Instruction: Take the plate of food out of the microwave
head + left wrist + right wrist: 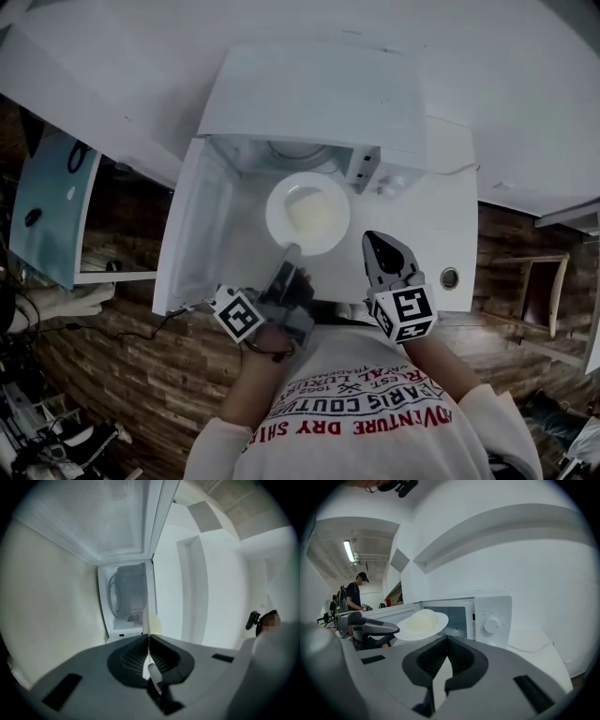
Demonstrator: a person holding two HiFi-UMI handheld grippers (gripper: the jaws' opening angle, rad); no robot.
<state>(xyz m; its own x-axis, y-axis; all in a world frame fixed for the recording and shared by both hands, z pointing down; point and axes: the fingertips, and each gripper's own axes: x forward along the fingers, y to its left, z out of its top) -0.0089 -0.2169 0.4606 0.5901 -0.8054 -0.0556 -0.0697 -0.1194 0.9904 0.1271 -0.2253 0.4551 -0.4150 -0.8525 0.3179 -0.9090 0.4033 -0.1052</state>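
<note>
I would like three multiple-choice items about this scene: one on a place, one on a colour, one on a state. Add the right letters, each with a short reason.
1. Where is the plate?
A. inside the microwave
B. in the air in front of the microwave, gripped at its rim by the left hand-held gripper
C. on top of the microwave

2. What colour is the plate?
A. red
B. black
C. white

3. How does the microwave door stand?
A. swung open
B. shut
C. taken off

Answers:
1 B: the right gripper view shows the plate outside the cavity, and the head view shows the left jaws closed on its near rim.
2 C: it looks white in the head view and in the right gripper view.
3 A: in the head view the door stands out at the left of the cavity.
</note>
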